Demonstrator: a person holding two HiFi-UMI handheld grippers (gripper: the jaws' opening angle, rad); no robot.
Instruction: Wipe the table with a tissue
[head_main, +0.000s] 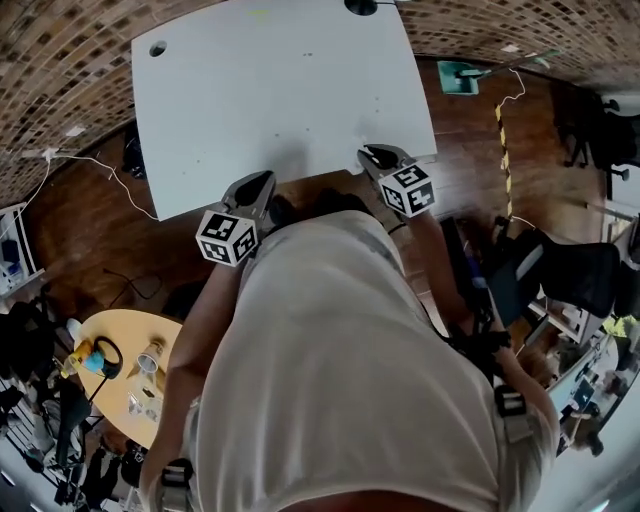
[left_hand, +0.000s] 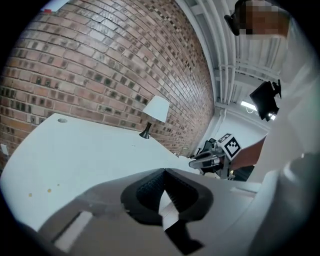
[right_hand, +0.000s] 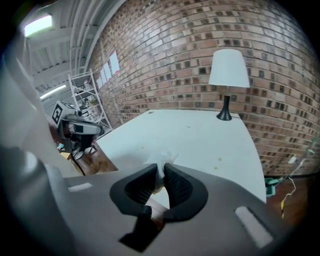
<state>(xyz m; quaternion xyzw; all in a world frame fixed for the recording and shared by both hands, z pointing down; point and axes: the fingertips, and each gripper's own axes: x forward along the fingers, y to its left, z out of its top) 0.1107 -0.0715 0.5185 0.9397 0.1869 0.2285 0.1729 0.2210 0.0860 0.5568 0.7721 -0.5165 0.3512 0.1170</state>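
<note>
The head view is showing the white table (head_main: 280, 90) from above, with both grippers hanging at its near edge, but the tissue is not showing there. Only the right gripper view is revealing it. The right gripper (right_hand: 161, 169) is pinching the tissue (right_hand: 164, 159), a small white crumpled wad. Its ragged tuft is poking out past the jaw tips, over the table's near edge. The left gripper view is showing the left gripper (left_hand: 164, 172) clenched tip to tip, with nothing in it. Both gripper views are also taking in a lamp (right_hand: 228, 70) standing at the far edge by the brick wall (right_hand: 190, 45). A few yellowish specks (right_hand: 220, 160) are lying on the tabletop.
</note>
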